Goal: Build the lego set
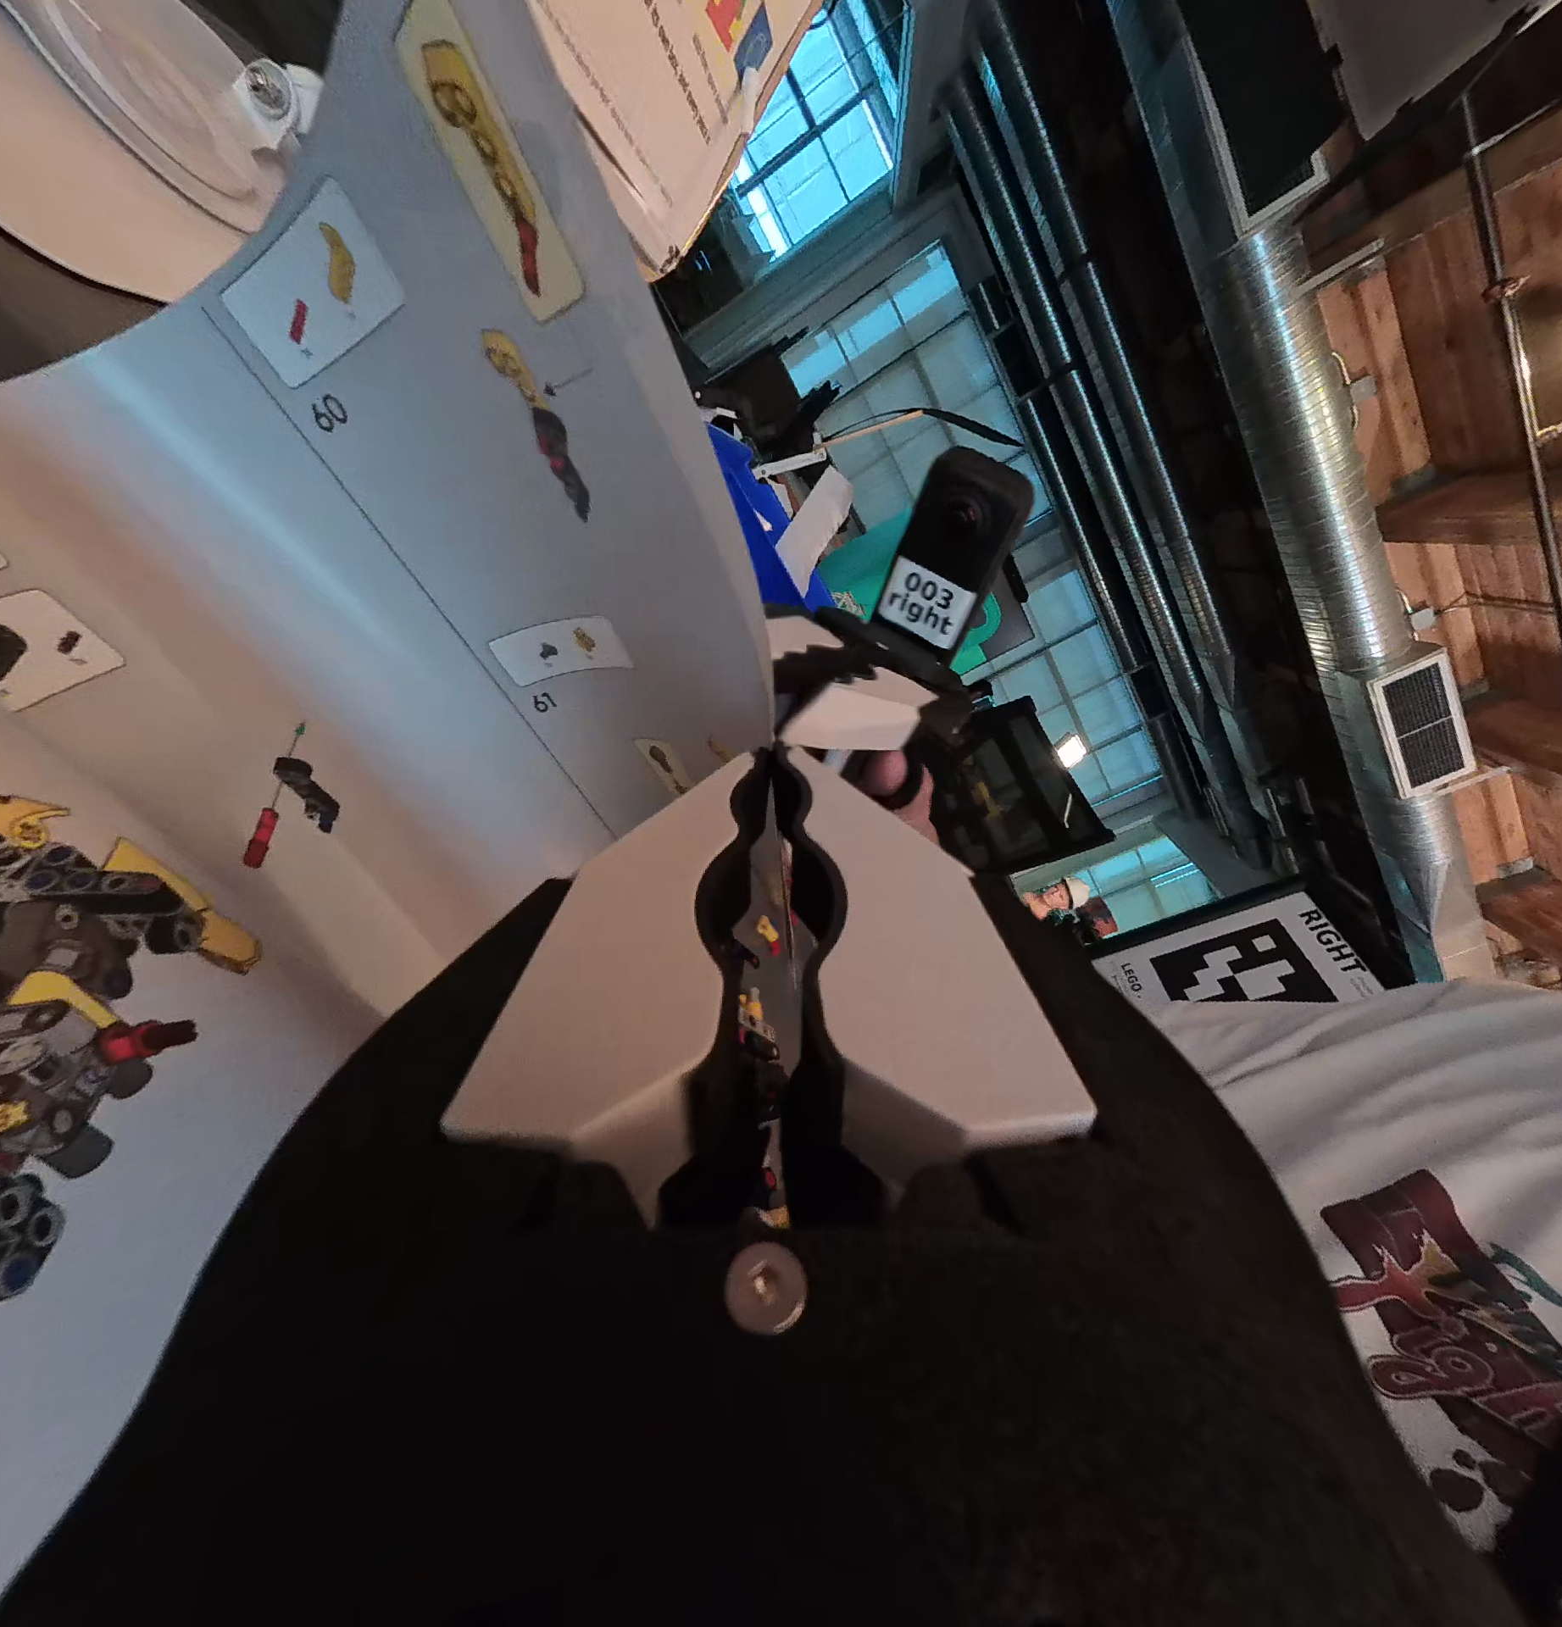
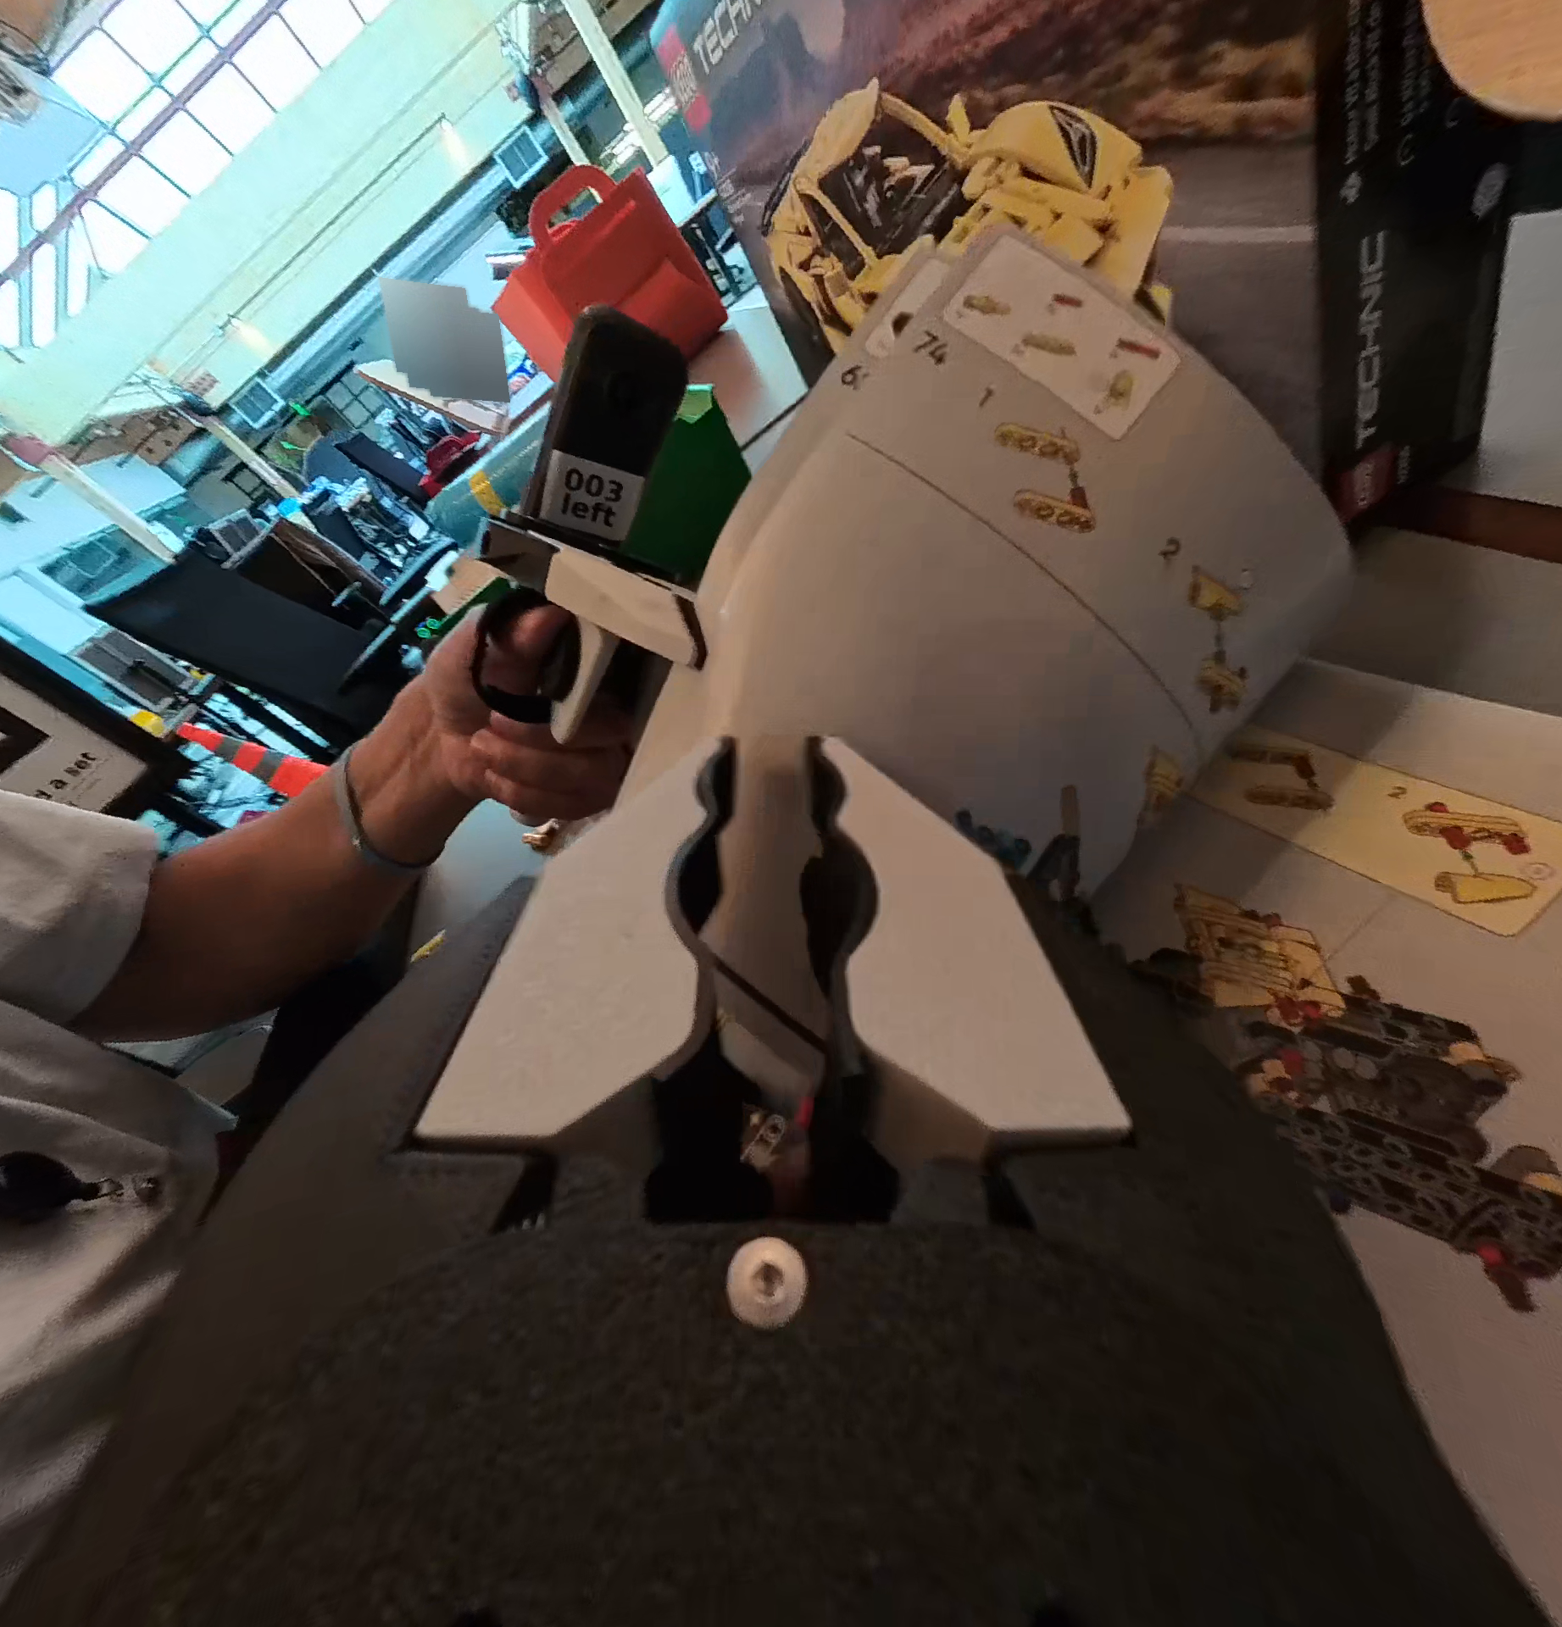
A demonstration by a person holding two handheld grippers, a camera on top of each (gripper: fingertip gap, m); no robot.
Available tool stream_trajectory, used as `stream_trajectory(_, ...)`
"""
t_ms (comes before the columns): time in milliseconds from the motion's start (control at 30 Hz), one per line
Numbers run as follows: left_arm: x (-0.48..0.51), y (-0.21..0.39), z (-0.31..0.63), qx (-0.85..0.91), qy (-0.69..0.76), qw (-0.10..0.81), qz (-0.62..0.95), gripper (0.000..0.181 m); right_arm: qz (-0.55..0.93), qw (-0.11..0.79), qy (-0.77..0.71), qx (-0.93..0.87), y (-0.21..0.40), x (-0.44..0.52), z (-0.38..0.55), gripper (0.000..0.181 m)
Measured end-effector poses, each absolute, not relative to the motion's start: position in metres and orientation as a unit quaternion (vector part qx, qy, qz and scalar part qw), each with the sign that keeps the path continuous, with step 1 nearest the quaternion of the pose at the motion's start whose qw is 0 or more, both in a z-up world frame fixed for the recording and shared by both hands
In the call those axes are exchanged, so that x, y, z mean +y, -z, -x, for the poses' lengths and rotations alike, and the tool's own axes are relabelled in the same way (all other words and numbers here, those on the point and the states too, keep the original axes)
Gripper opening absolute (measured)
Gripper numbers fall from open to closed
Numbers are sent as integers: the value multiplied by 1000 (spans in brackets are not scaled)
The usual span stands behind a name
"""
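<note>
Your left tool (image 1: 773,775) is pinched narrow on the edge of a page of the instruction booklet (image 1: 425,528); the thin sheet runs straight down the gap between its white fingers (image 1: 636,977). That page curls up and away to the left of the tool, showing numbered building steps and, lower left, a printed picture of the yellow and black vehicle.

Your right tool (image 2: 770,757) is also closed down on the booklet (image 2: 1006,563): a curled page passes between its white fingers (image 2: 962,977) and fills the gap. The page bulges up ahead of the tool in a rounded arch. Beneath it, to the right, another open page (image 2: 1376,1012) lies flat with more drawings of the vehicle.

In the right wrist view, your left tool (image 2: 623,616) sits just left of the arched page, its tip touching the paper, with your hand (image 2: 495,748) wrapped round the grip. In the left wrist view, your right tool (image 1: 847,704) meets the page edge just beyond the left tool's tip, so both hold the same sheet close together.

Behind the booklet stands the set's box (image 2: 980,176), printed with the yellow vehicle. A red container (image 2: 618,264) and a green one (image 2: 698,484) stand farther back on the table (image 2: 759,370).
</note>
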State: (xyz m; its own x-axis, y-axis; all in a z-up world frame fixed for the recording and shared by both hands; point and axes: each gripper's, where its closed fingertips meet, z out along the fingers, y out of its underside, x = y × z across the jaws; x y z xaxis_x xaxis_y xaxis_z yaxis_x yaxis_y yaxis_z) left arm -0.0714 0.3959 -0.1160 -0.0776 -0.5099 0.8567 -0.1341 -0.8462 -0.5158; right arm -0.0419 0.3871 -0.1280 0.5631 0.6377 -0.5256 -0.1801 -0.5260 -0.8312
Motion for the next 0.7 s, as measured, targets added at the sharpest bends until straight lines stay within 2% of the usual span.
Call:
stream_trajectory(67,397,116,70,239,691,138,668,0,756,478,-407,-188,122,382,47,57)
stream_trajectory(100,398,115,69,237,693,136,667,0,763,481,-366,-230,123,377,53,64)
stream_trajectory(200,399,110,63,235,698,135,663,0,779,482,-244,-319,133,367,61,68)
stream_trajectory(400,397,107,59,248,695,134,661,0,787,491,-199,-316,139,372,44,37)
stream_trajectory(700,399,111,63,247,690,138,666,0,774,499,-273,-279,129,366,25,13)
